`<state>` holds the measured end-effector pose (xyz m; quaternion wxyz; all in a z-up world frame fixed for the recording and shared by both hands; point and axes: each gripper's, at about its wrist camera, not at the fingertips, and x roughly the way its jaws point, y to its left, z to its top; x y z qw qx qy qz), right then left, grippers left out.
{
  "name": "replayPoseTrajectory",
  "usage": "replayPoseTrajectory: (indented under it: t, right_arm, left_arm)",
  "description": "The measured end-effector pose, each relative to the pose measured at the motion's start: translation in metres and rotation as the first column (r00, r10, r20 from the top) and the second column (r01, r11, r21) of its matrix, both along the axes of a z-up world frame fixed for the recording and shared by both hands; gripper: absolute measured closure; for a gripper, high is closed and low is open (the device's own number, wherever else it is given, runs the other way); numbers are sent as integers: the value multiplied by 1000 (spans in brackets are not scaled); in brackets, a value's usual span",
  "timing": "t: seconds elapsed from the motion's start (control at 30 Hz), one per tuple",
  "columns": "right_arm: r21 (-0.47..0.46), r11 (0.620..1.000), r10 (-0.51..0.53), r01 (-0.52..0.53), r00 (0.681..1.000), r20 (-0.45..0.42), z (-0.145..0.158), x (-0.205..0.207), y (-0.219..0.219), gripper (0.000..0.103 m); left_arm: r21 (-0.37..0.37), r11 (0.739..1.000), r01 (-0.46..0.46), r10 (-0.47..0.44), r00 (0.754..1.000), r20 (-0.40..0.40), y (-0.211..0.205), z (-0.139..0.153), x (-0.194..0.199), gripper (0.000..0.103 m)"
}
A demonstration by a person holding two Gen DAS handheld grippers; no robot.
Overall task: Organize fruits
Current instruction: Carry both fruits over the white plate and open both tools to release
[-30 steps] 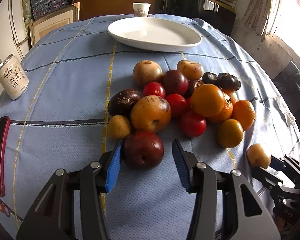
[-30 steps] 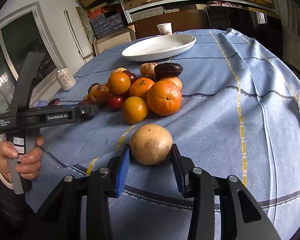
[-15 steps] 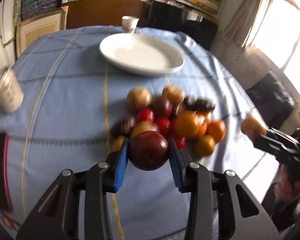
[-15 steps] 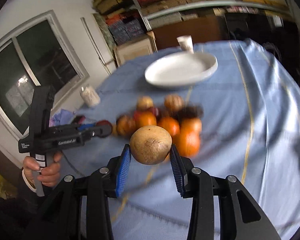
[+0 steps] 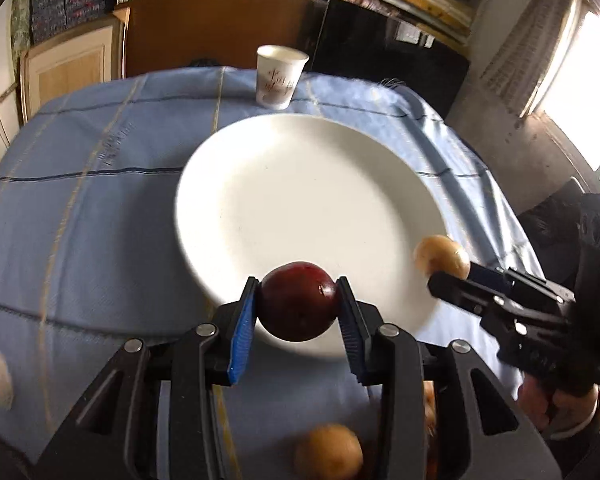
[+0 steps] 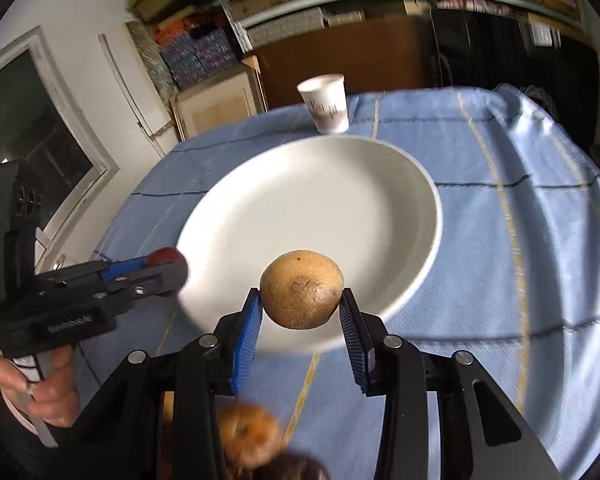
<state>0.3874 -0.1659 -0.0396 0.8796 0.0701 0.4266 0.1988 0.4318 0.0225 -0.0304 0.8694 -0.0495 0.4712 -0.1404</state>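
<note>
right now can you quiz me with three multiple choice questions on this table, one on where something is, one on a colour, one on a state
1. Where does the paper cup stand?
A. on the plate
B. on the cloth beyond the plate
C. between the two grippers

2. What colour is the fruit in the left gripper?
A. dark red
B. green
C. bright yellow

3. What is the state of the white plate?
A. piled with fruit
B. upside down
C. nothing lies on it

Answers:
1 B: the cup sits on the blue tablecloth past the plate's far rim.
2 A: the dark red fruit is clamped between its blue pads.
3 C: its white surface shows bare, while the right gripper holds the tan fruit above the near rim.
</note>
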Motion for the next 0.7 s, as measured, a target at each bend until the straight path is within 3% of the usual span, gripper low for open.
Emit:
replayPoseTrajectory:
  t: [0.1, 0.13, 0.17, 0.2, 0.23, 0.37, 0.47, 0.53, 0.6, 0.7]
  right_arm:
    - [5, 1000, 12, -12, 999, -35, -8, 10, 3, 61]
    - [19, 1000, 15, -14, 999, -44, -9, 10, 2, 57]
    - [38, 999, 15, -13, 999, -51, -8, 10, 0, 42]
    - [65, 998, 12, -9, 999, -46, -5, 8, -3, 32]
    - [87, 996, 9, -6, 999, -31, 1, 3, -6, 29]
    - [122, 992, -45, 37, 997, 58, 25, -23, -18, 5]
    - [164, 984, -87, 72, 992, 89, 37, -47, -27, 4]
    - [245, 969, -34, 41, 999, -33, 26, -56, -34, 4]
    - [404, 914, 24, 22, 994, -108, 12, -64, -44, 4]
    - [500, 866, 15, 23, 997, -72, 6, -88, -57, 4]
  left_arm:
    - [12, 1000, -13, 14, 999, -29, -3, -14, 19, 65]
    - [19, 1000, -19, 20, 999, -27, -4, -15, 21, 60]
    - [22, 999, -23, 23, 1000, -20, -2, -16, 19, 43]
    - [33, 999, -36, 36, 999, 5, -1, -12, 15, 34]
    - [43, 998, -50, 48, 998, 33, 0, -8, 12, 22]
    - [73, 994, -87, 75, 985, 158, 5, 18, -25, 5]
    - [34, 993, -112, 102, 971, 217, 14, 33, -61, 5]
    - [22, 992, -127, 119, 966, 228, 18, 37, -86, 5]
    - [11, 991, -130, 124, 962, 244, 20, 37, -105, 5]
    - [6, 989, -148, 141, 954, 265, 24, 33, -134, 5]
